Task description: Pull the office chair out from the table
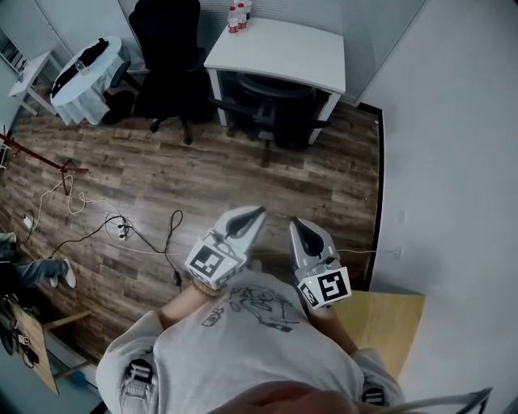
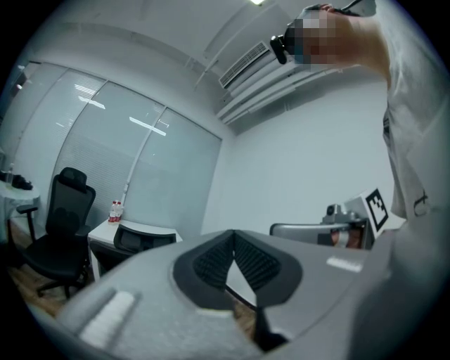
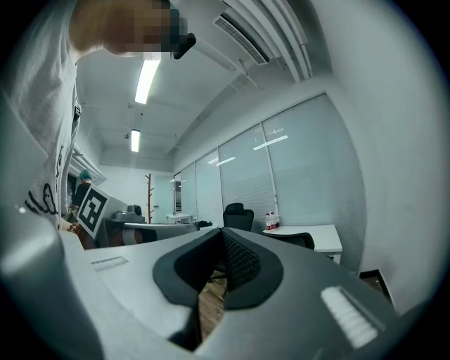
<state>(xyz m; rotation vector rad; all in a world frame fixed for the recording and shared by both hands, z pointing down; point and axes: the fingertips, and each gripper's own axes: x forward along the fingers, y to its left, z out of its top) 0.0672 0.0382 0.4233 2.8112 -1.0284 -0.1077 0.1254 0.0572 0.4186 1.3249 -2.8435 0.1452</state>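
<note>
While we hold both tongs close in front of our chest, the office chair (image 1: 271, 105) stands well apart from them, across the wooden floor (image 1: 243, 174). It is pushed in under the white table (image 1: 283, 48), with its backrest at the table's near edge.

The left gripper (image 1: 257, 213) and the right gripper (image 1: 295, 223) lie side by side, near each other, and both point toward the table. Each one is clenched shut, its ribbed pads meeting at the tips with nothing caught between them.

In the left gripper view the tucked-in chair shows far off to the left of the jaws. In the right gripper view it shows far off to their right. Neither gripper touches the chair or the table.

A second, high-backed black chair (image 1: 166, 48) stands free just left of the table. Some bottles (image 1: 238, 16) stand on the table's far left corner. Loose cables (image 1: 121, 230) trail over the floor to our left.
</note>
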